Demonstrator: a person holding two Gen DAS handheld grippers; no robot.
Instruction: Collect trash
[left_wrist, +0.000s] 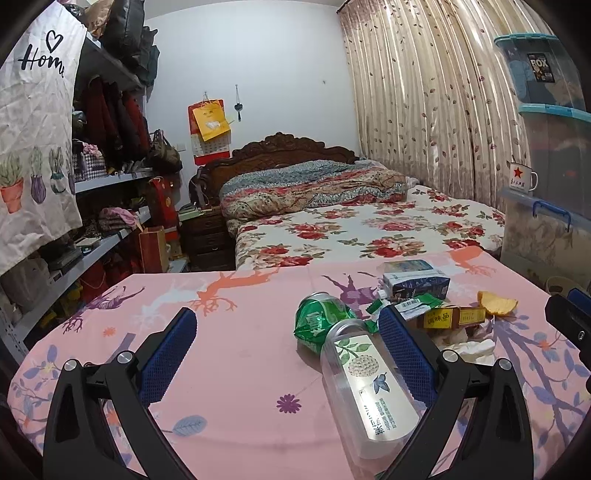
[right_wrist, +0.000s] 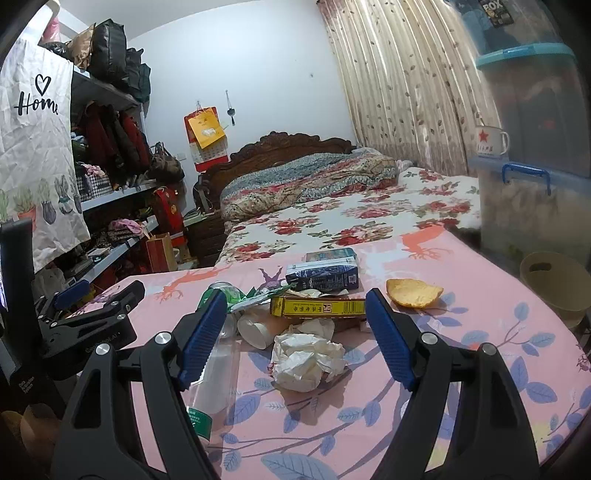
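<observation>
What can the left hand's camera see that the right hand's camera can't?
Only the left wrist view shows the clear bottle's leaf label and the open left gripper around it.

Only the right wrist view shows the crumpled tissue, the white paper cup, the tan bin, and the open right gripper.

Both show the crushed green can, yellow box, orange peel, blue carton and star mug.

A: Even, fairly dim indoor light; daylight glows through the curtain (left_wrist: 424, 96) at one o'clock.

B: Shadows?

A: Soft, short ones under the crumpled tissue (right_wrist: 308, 360). Faint glare on the clear plastic bottle (left_wrist: 364, 391).

B: Sharpness?

A: Centre crisp. Fisheye bends the edges, corners go black, and the storage boxes (right_wrist: 532, 110) at two o'clock look hazy.
</observation>
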